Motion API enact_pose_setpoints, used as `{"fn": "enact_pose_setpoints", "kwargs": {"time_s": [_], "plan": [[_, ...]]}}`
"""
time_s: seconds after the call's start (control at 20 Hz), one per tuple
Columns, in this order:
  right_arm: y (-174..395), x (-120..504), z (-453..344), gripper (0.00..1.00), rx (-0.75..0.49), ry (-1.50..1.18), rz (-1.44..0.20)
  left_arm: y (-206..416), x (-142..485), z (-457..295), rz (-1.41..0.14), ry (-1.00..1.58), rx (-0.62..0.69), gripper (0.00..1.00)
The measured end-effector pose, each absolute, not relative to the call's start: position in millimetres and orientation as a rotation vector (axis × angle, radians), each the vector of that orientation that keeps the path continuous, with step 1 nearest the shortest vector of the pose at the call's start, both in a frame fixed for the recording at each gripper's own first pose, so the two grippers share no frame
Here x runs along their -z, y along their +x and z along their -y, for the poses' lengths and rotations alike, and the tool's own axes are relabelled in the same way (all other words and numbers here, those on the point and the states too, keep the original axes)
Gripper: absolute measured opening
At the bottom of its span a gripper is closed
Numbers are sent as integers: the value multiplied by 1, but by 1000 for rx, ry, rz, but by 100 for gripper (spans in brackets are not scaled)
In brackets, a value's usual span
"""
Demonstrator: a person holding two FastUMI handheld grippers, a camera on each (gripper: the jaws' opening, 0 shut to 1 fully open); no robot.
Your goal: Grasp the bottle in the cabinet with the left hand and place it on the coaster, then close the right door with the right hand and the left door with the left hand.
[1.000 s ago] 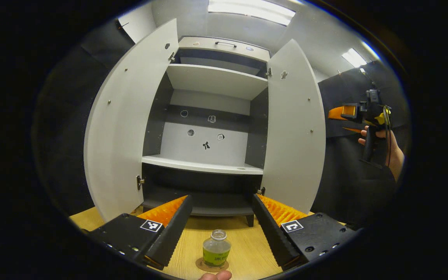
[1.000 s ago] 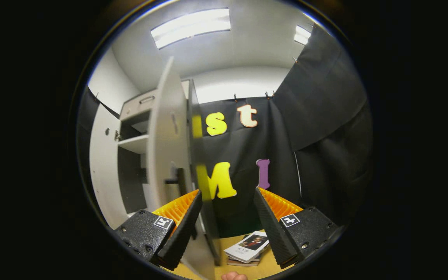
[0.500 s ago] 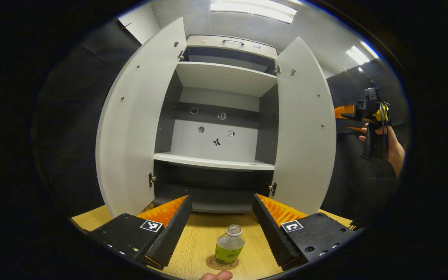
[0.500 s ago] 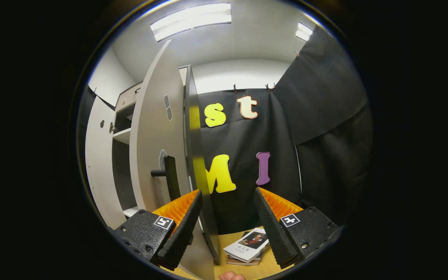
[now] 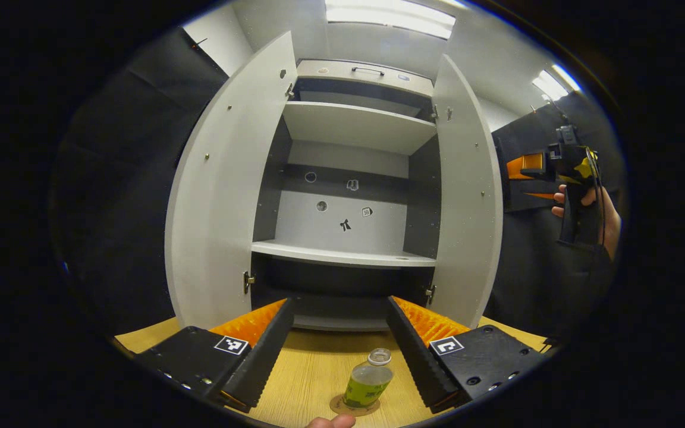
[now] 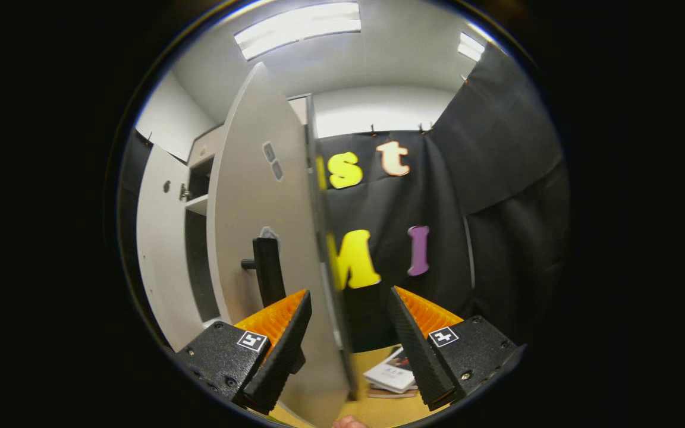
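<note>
1. Left gripper view: the bottle (image 5: 367, 380) was seen standing upright on the coaster (image 5: 354, 407), on the wooden table (image 5: 313, 368), low between the spread fingers of the left gripper (image 5: 339, 342) and touched by neither, so the placing step was judged done
2. The left gripper was held wide apart and empty, with the cabinet (image 5: 348, 196) straight ahead and both doors swung out
3. The step in hand was judged to be the closing of the right door (image 6: 259, 238); in the right gripper view the door's edge was seen running up between the parted fingers of the right gripper (image 6: 348, 333), with nothing clamped
4. The door handle (image 6: 266, 270) was seen just ahead of that gripper's left-hand finger, on the outer face
5. A sideways push on the outer face, toward the cabinet, was judged to be called for next; whether the door was already touched could not be told
6. Open room was seen beyond the door's edge, with books (image 6: 391, 377) lying low ahead, apart from the door's likely sweep
7. The left door (image 5: 223, 190) was left for the left gripper; the bottle was judged the thing to be cleared when that gripper is lifted away
</note>
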State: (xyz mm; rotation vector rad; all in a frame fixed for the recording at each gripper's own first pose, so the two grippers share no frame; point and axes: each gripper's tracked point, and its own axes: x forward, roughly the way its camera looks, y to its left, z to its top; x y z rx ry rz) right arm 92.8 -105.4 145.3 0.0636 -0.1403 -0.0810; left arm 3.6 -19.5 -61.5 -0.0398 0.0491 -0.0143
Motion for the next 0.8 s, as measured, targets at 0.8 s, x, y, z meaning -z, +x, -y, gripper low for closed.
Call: {"fn": "enact_pose_setpoints", "kwargs": {"time_s": [0.8], "plan": [[128, -143, 22, 83, -82, -34, 131, -20, 62, -4, -67, -27, -35, 95]]}}
